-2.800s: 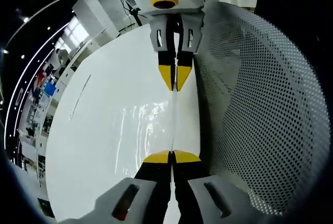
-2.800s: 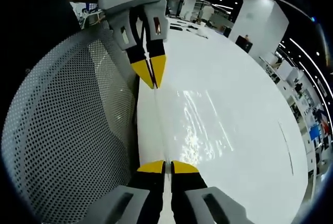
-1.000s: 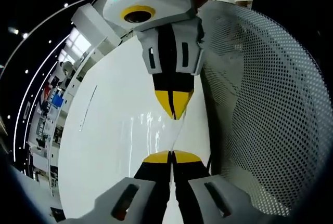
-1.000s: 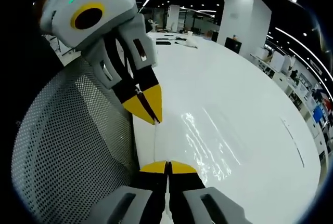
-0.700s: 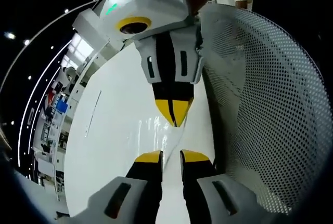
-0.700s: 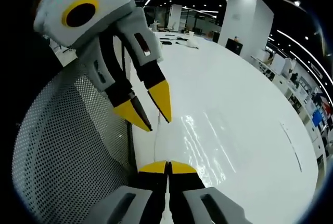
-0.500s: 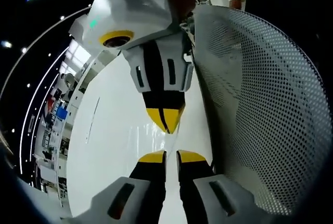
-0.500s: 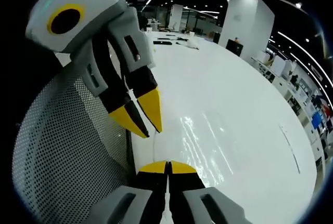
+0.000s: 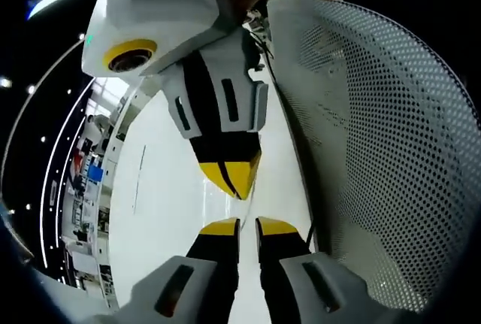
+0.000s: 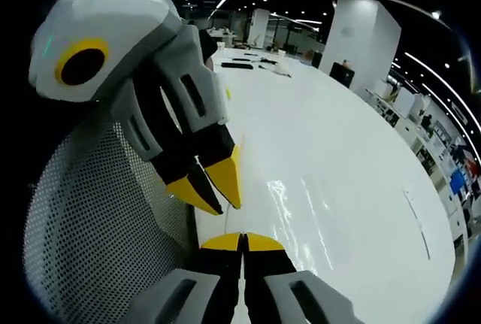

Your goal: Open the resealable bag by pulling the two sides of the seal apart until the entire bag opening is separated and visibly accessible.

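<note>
Table side: you have open white table (image 10: pixel 353 189) running well away from both grippers.
Chair side: the perforated mesh chair back (image 9: pixel 376 151) walls off that flank, just beside the table edge.
Between the grippers: the right gripper (image 9: pixel 233 185) sits just beyond your left gripper (image 9: pixel 239 226), so the 2 sets of tips leave almost no gap.

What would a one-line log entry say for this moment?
left gripper: open | right gripper: shut on bag | bag: clear, over white table | seal: cannot tell if parted
</note>
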The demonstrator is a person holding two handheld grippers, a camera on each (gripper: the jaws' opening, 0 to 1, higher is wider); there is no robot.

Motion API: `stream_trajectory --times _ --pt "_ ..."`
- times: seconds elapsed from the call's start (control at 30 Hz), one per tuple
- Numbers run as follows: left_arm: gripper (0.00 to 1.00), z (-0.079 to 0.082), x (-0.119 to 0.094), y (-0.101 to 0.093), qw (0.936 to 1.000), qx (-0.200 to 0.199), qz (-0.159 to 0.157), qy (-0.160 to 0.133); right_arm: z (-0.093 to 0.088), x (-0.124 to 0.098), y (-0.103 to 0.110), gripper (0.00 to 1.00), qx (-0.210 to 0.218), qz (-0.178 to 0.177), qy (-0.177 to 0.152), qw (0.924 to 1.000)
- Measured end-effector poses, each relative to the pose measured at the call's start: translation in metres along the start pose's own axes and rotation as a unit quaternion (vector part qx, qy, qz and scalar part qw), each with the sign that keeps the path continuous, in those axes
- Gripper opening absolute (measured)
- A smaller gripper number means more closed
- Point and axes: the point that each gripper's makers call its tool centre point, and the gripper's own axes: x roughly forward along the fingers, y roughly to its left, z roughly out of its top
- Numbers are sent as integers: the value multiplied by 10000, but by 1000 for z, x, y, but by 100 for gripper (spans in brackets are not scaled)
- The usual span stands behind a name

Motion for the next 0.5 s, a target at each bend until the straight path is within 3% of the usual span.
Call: stream_trajectory --times 0.27,0.5 --pt "0 -4 0 -1 9997 -238 21 61 4 -2 -2 0 8 -22 -59 10000" --pt "0 -4 1 0 9993 -360 37 -6 10 -6 -17 0 323 -284 -253 9988"
